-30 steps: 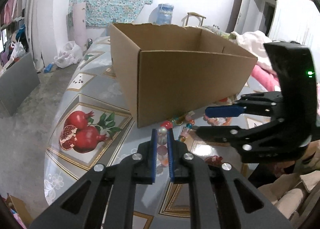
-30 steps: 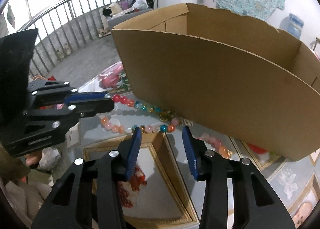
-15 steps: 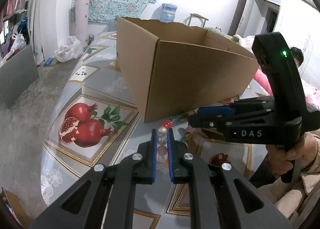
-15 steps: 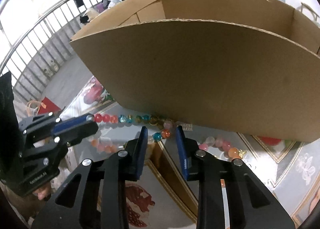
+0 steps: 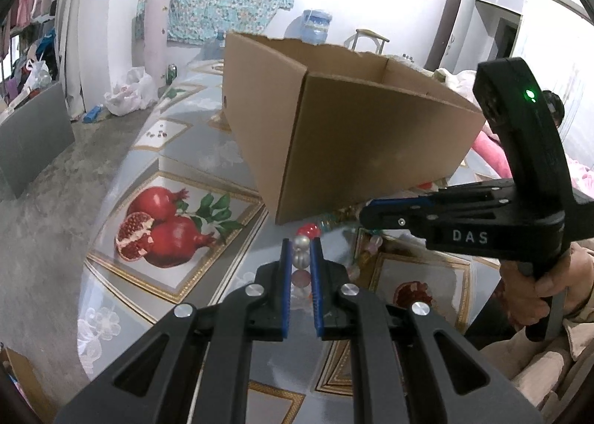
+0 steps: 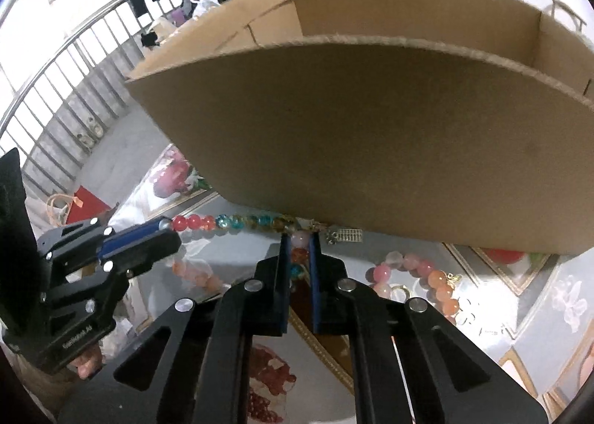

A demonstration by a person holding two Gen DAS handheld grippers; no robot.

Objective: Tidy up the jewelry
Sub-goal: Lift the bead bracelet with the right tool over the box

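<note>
A string of mixed glass beads (image 6: pixel 230 222) lies on the table at the foot of a big open cardboard box (image 6: pixel 371 145). It runs between my two grippers. My left gripper (image 5: pixel 300 249) is shut on its silver and pink end beads (image 5: pixel 301 259), a red bead just past the tips. My right gripper (image 6: pixel 299 244) has its jaws closing, pads pressing pink, orange and blue beads between them. In the left wrist view the right gripper (image 5: pixel 367 210) comes in from the right, low against the box (image 5: pixel 352 149). The right wrist view has the left gripper (image 6: pixel 163 229) at the left.
A second bracelet of pink and orange beads (image 6: pixel 427 275) and a small metal charm (image 6: pixel 345 234) lie right of my right gripper. The tablecloth (image 5: pixel 167 223) has pomegranate prints. A person's hand (image 5: pixel 538 286) holds the right gripper's handle. The table edge drops to the floor at the left.
The right gripper's jaws have come together from wide apart onto the beads, and it has rolled and edged toward the box. The left gripper has kept its hold and place.
</note>
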